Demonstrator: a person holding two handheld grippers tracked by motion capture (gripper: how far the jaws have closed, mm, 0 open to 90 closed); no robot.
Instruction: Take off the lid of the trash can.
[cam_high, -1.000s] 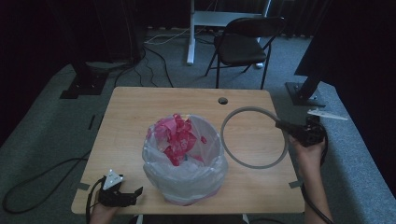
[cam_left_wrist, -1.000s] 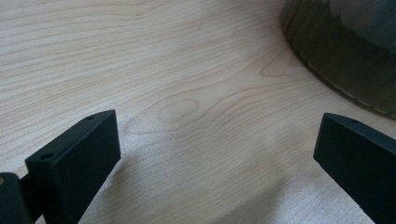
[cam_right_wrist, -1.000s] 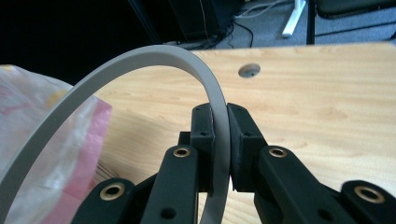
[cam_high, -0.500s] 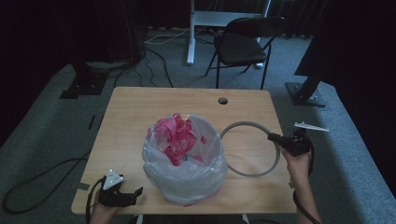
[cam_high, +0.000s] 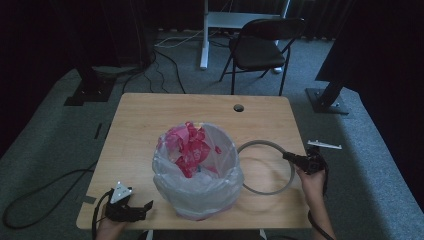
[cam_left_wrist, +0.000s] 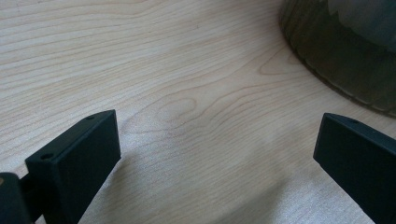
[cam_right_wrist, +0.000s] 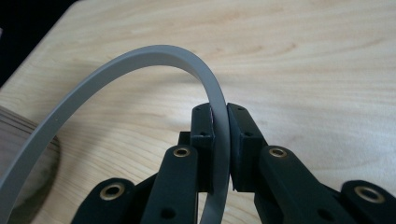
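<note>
Left gripper (cam_high: 131, 210) rests at the near-left corner of the counter (cam_high: 150, 120), jaws spread wide with bare wood between them, pointing toward the bin; in the left gripper view the bin's ribbed base (cam_left_wrist: 345, 70) sits off to the upper right, apart from both jaws. Centre of the counter: the bin (cam_high: 197, 172), lined with a clear plastic bag (cam_high: 220, 187) and holding crumpled red-pink scraps (cam_high: 187, 147). Right of it, the grey ring (cam_high: 280, 187) lies low over the counter, its left arc just beside or tucked behind the bag's bulge; touching or not, cannot tell. Right gripper (cam_high: 301, 161) at the ring's far-right rim, jaws closed on the band; the right gripper view shows the band (cam_right_wrist: 219, 126) pinched edge-on between the pads, curving away up and to the left. Judgement: the ring's open centre lies left of the jaws, toward the bin, so fitting it over the rim would mean lifting and carrying leftward; right hand is the nearer, already on it.
</note>
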